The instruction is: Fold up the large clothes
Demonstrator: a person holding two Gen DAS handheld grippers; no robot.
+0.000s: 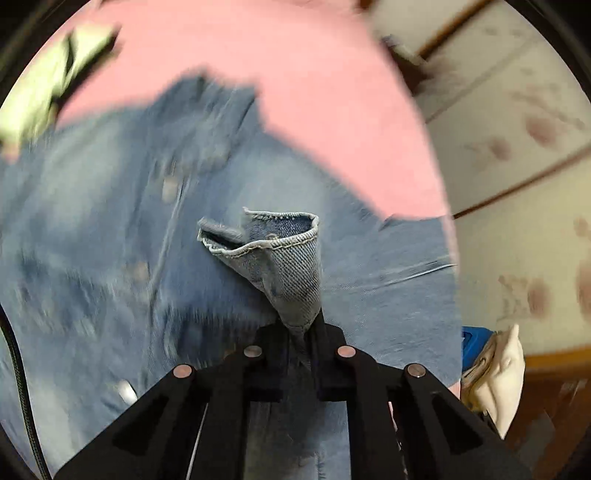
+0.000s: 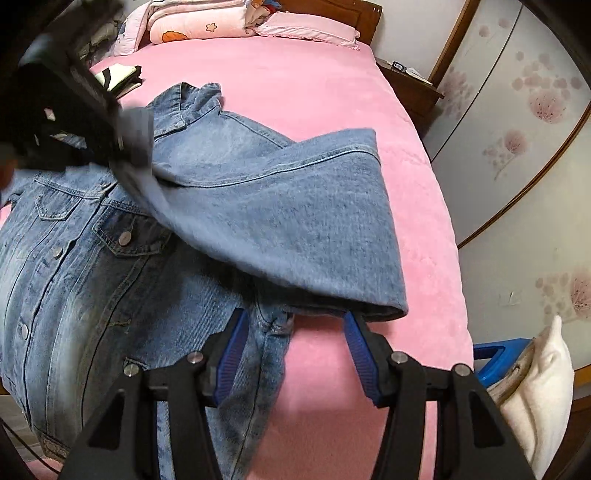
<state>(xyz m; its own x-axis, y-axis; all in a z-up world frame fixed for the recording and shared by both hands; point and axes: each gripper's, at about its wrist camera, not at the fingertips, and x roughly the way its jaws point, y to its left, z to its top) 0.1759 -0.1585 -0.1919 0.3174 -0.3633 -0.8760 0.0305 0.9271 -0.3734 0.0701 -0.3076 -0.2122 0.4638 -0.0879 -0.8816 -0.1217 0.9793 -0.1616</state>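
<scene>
- Here, a denim jacket (image 2: 110, 258) lies front-up on a bed with a pink sheet (image 2: 303, 92), its buttons and chest pockets showing.
- The left gripper (image 1: 301, 332) is clenched on the sleeve cuff (image 1: 280, 254) — the cuff stands up out of the closed jaws, stitched hem and a snap button visible.
- From the right wrist view, the left gripper (image 2: 122, 147) appears as a blurred black shape at upper left, with the sleeve (image 2: 288, 214) stretched from it across the jacket's body, its far fold lifted above the sheet.
- The right gripper (image 2: 293, 345) is released: its blue-padded fingers (image 2: 231, 350) stand wide apart, near the jacket's side edge and just below the sleeve's lower fold, touching neither.
- Pillows (image 2: 229, 22) lie at the headboard end, and a small folded light-and-black item (image 2: 118, 75) rests on the sheet beyond the collar.
- The left wrist view is motion-blurred — only the cuff and the gripper are sharp.
- A white cushion (image 2: 535, 387) sits beside the bed at lower right.
</scene>
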